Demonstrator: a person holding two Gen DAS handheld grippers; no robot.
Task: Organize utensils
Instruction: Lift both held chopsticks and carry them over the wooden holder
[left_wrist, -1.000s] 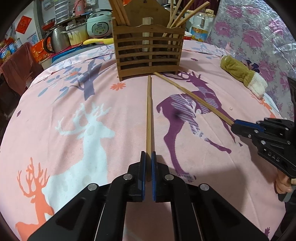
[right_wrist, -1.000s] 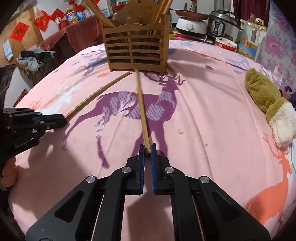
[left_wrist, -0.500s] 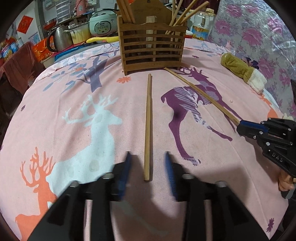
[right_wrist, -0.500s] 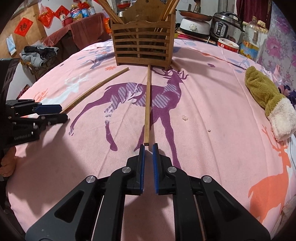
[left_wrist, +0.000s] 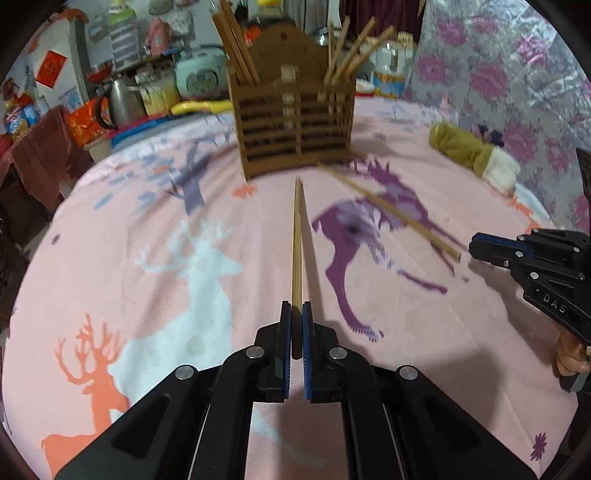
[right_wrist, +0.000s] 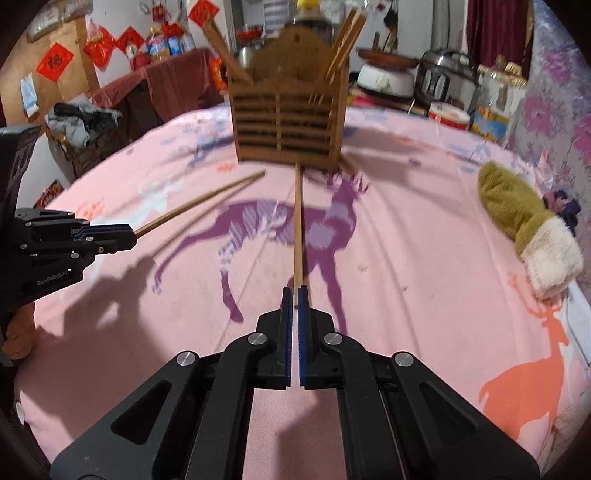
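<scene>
A brown slatted wooden holder with several chopsticks upright in it stands at the far side of the pink deer cloth. My left gripper is shut on the near end of one chopstick, which points at the holder and casts a separate shadow. My right gripper is shut. The near end of a second chopstick shows between its fingertips. In the left wrist view a small gap separates that end from the tips, so no grip shows.
An olive mitten with a white cuff lies on the cloth to the right. Rice cookers, a kettle, bottles and boxes crowd the counters behind the holder. A floral cloth hangs at the right. A hand holds the right tool.
My left jaws opened wide, leaving the chopstick on the cloth, then shut on it again further along. My right jaws parted slightly and shut again. The holder now sits lower in both views.
</scene>
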